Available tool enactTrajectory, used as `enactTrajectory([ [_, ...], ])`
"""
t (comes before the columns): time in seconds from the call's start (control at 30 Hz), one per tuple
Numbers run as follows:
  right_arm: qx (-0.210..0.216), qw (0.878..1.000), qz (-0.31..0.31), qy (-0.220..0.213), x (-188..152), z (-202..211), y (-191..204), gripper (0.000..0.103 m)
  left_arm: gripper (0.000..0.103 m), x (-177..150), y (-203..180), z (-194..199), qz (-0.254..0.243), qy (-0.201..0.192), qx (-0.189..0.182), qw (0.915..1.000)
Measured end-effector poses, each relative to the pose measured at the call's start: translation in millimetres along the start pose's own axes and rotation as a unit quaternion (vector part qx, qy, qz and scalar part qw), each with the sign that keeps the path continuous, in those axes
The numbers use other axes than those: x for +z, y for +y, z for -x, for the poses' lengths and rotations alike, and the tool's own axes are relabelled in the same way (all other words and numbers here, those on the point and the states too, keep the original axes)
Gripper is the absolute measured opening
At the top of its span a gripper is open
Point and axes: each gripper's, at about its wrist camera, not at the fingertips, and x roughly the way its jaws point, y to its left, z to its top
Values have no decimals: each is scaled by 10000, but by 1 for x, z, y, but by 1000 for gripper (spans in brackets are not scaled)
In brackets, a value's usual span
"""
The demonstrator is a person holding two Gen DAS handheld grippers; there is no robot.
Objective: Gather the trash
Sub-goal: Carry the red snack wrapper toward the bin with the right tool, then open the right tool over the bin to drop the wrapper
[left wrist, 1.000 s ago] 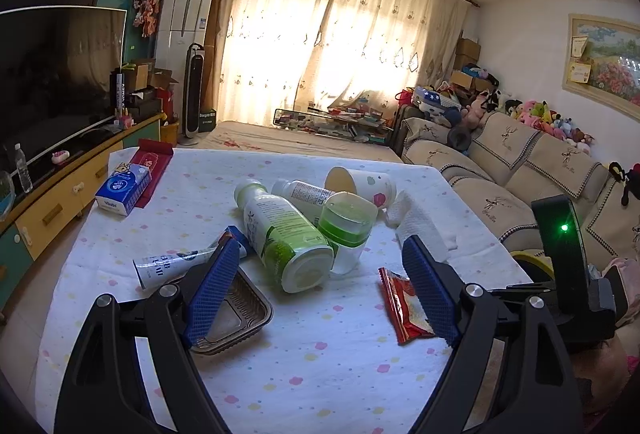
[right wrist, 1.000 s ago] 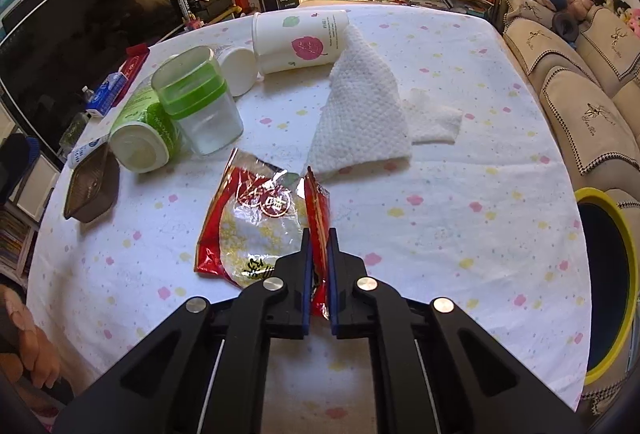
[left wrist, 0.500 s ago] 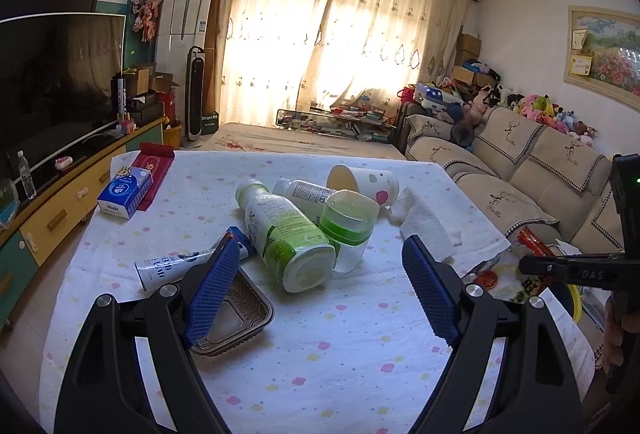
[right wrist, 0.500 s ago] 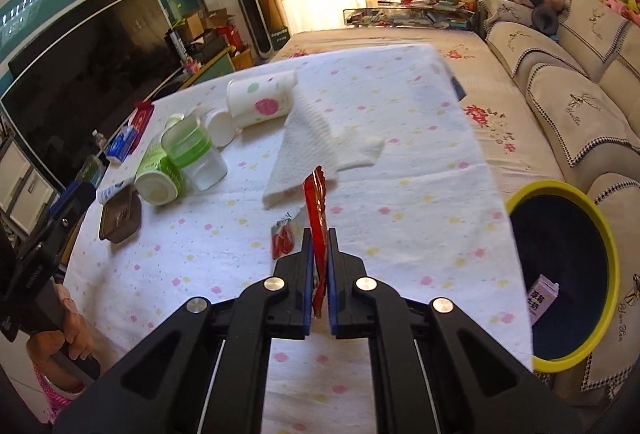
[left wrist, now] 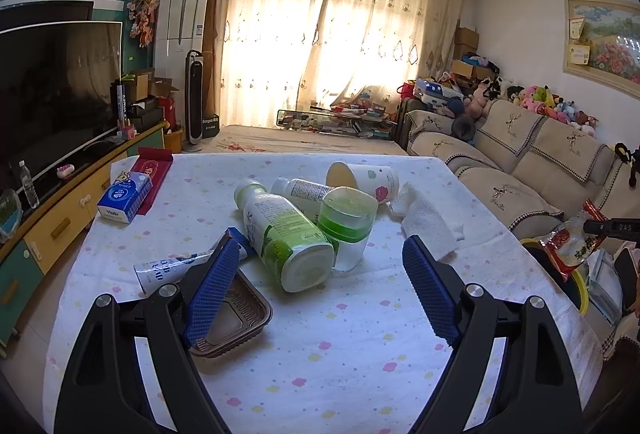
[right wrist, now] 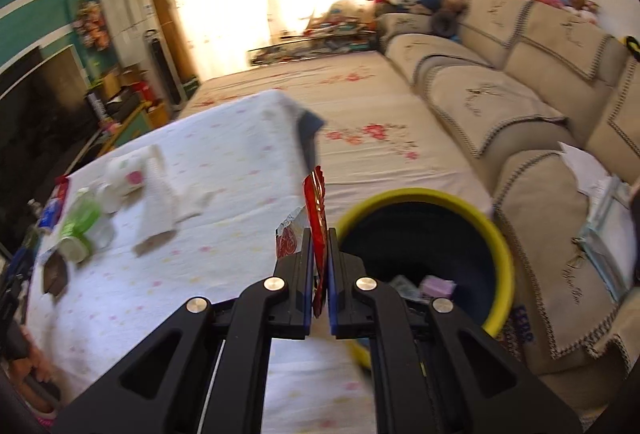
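Observation:
My right gripper [right wrist: 319, 234] is shut on a red snack wrapper [right wrist: 315, 210] and holds it in the air at the table's right edge, beside the yellow-rimmed trash bin [right wrist: 502, 242]. The wrapper [left wrist: 570, 240] and the bin rim [left wrist: 580, 292] also show at the right of the left wrist view. My left gripper [left wrist: 320, 266] is open and empty above the table, in front of a green-labelled bottle [left wrist: 286, 234], a green-lidded clear cup [left wrist: 348, 228], a paper cup [left wrist: 366, 178], a white napkin [left wrist: 430, 226], a tube [left wrist: 172, 268] and a brown plastic tray [left wrist: 236, 318].
A blue tissue pack [left wrist: 124, 196] and a red box [left wrist: 152, 166] lie at the table's far left. A beige sofa [right wrist: 520, 94] runs along the right, behind the bin. A TV cabinet [left wrist: 60, 222] stands at the left. The bin holds some trash [right wrist: 438, 284].
My right gripper has lifted the red wrapper off the table and swung it right to the bin's edge. The left gripper has stayed open and nearly still.

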Motion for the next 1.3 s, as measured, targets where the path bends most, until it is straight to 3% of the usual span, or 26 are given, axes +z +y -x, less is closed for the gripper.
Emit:
enactTrajectory([
  [0.27,-746,9958,-462,263,-10,-35,-59,8,83,-1,-4,-4,-104,47,37,9999],
  [0.37,-882,9940,-567,326,-14,-45,-68,24,83,0,-6,-6,-140,60,55,9999],
  [0.43,-965,9931,-590,315,-16,-48,-70,41,83,0,-6,-6,-144,68,60,9999],
  [0.47,-1013,9927,-586,286,-17,-49,-70,44,83,0,-6,-6,-143,67,59,9999],
  [0.67,-963,9937,-529,218,-17,-49,-64,44,84,0,-5,-5,-147,30,94,9998],
  [0.87,-708,9958,-532,230,-20,-51,-59,45,84,1,4,1,-70,44,404,9992],
  [1.07,-586,9964,-586,199,-21,-48,-63,48,84,-6,26,1,24,347,713,9968],
  [1.3,-428,9968,-610,283,-25,-54,-61,49,84,-13,42,-20,271,966,572,9933],
])
